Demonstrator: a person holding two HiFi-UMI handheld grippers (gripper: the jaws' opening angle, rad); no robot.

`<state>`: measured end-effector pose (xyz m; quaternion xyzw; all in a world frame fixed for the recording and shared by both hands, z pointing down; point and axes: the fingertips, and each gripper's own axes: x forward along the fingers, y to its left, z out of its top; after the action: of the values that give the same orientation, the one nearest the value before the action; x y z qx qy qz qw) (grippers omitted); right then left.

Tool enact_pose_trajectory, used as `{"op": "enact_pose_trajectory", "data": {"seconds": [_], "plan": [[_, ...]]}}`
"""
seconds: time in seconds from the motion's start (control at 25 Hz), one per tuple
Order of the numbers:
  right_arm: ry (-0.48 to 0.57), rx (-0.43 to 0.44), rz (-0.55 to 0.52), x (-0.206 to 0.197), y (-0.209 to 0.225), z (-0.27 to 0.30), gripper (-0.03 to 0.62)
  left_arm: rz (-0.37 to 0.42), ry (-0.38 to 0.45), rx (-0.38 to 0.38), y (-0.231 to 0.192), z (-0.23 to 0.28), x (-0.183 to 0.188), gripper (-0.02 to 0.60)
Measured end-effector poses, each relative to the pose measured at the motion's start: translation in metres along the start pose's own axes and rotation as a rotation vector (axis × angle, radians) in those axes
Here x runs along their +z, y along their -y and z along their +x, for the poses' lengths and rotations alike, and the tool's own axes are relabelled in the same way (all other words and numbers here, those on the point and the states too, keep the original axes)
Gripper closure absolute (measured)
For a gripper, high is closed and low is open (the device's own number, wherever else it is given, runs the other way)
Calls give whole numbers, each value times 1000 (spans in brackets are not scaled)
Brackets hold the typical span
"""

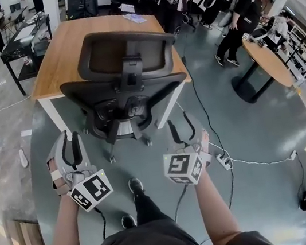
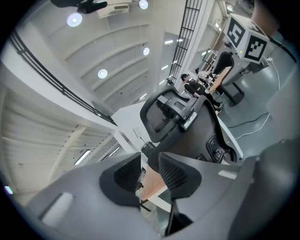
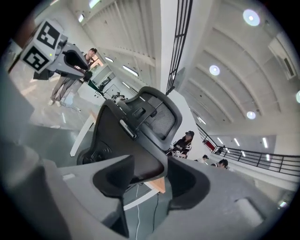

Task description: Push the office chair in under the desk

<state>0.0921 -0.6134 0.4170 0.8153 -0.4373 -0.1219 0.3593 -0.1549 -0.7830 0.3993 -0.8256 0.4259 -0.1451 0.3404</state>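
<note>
The black office chair (image 1: pixel 125 77) stands with its seat under the wooden desk (image 1: pixel 69 40) and its backrest against the desk's near edge. Both grippers hang short of it, apart from the chair. My left gripper (image 1: pixel 70 140) is at the lower left, its jaws a narrow gap apart with nothing between them. My right gripper (image 1: pixel 181 129) is at the lower right, its jaws wider apart and also empty. The left gripper view looks past the left gripper (image 2: pixel 149 161) at the chair (image 2: pixel 187 122). In the right gripper view the chair (image 3: pixel 136 126) fills the space beyond the right gripper (image 3: pixel 150 171).
A white cable and a power strip (image 1: pixel 225 162) lie on the floor at the right. My shoes (image 1: pixel 134 186) are just behind the chair's castors (image 1: pixel 112 158). A black table (image 1: pixel 23 42) stands at the back left, a round table (image 1: pixel 270 61) and several people (image 1: pixel 241 23) at the right.
</note>
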Motion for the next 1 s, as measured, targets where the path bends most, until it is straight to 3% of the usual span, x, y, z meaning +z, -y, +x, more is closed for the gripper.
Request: {"op": "enact_pose_trajectory", "data": {"seconds": [0.32, 0.48, 0.6, 0.84, 1.0], "plan": [[64, -64, 76, 14, -4, -61, 602, -175, 62, -5, -2, -43, 19, 563], [149, -81, 120, 35, 0, -75, 602, -236, 69, -69, 9, -53, 26, 563], [205, -41, 208, 47, 0, -83, 603, -312, 53, -104, 14, -63, 24, 563], [224, 45, 306, 27, 0, -118, 603, -521, 46, -131, 17, -99, 50, 563], [260, 72, 380, 11, 11, -161, 603, -567, 34, -131, 32, -139, 68, 563]]}}
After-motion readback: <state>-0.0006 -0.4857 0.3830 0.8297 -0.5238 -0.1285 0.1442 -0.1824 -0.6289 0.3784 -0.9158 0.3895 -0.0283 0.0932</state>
